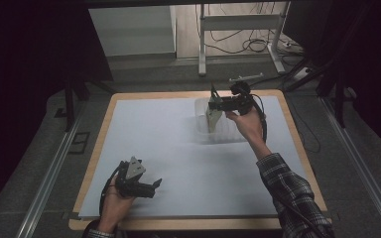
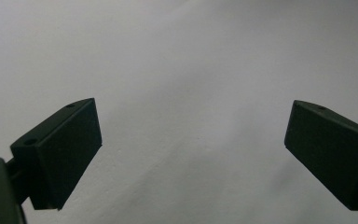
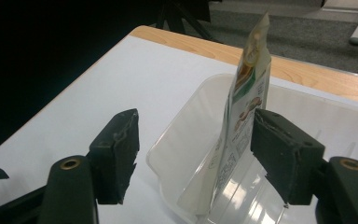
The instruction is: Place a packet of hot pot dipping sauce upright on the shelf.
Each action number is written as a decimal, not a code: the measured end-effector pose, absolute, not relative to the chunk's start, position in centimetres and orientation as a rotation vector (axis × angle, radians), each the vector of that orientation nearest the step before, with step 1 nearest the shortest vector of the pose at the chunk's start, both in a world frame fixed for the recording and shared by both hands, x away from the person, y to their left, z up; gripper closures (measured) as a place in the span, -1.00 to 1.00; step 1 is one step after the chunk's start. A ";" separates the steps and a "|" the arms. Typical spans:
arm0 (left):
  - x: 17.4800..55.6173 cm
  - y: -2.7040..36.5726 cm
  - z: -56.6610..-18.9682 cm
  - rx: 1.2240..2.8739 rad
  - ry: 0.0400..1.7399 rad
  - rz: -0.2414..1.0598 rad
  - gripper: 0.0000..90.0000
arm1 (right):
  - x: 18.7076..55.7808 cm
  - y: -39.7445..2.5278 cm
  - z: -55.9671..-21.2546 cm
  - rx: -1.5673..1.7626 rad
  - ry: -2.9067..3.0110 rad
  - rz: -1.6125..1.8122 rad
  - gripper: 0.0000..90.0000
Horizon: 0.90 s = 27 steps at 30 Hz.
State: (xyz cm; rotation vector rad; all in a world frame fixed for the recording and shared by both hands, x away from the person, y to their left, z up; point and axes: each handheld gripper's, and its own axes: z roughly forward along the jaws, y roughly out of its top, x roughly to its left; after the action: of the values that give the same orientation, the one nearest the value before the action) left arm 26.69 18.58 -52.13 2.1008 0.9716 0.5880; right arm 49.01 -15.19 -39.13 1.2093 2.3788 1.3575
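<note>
Two jaws of the right gripper (image 3: 193,154) stand wide apart, gripping nothing. Between them, against the right jaw, a pouch (image 3: 242,112) stands upright, long axis vertical, inside a clear tray (image 3: 177,135). Left gripper (image 2: 191,154) spread open over the white sheet (image 2: 177,70), well apart.

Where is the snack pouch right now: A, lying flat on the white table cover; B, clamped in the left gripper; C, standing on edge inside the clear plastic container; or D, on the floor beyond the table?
C: in the right gripper view the snack pouch stands on edge inside the clear plastic container, between the open jaws of the right gripper, while the left gripper is open over bare white cover.
</note>
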 end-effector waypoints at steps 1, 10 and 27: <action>26.7 18.6 -52.1 2.100 0.972 0.588 -0.92 | 48.9 -15.2 -39.1 1.198 2.381 1.355 -0.28; 26.7 18.6 -52.1 2.103 0.970 0.590 -0.92 | 48.0 -14.9 -39.2 1.123 2.399 1.334 -0.46; 26.7 18.5 -52.2 2.101 0.969 0.587 -0.93 | 46.5 -15.3 -39.6 1.045 2.454 1.334 -0.77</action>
State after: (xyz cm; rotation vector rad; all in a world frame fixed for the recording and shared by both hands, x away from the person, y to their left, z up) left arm 26.71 18.54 -52.19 2.1005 0.9689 0.5874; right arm 46.47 -15.27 -39.60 1.0448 2.4535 1.3336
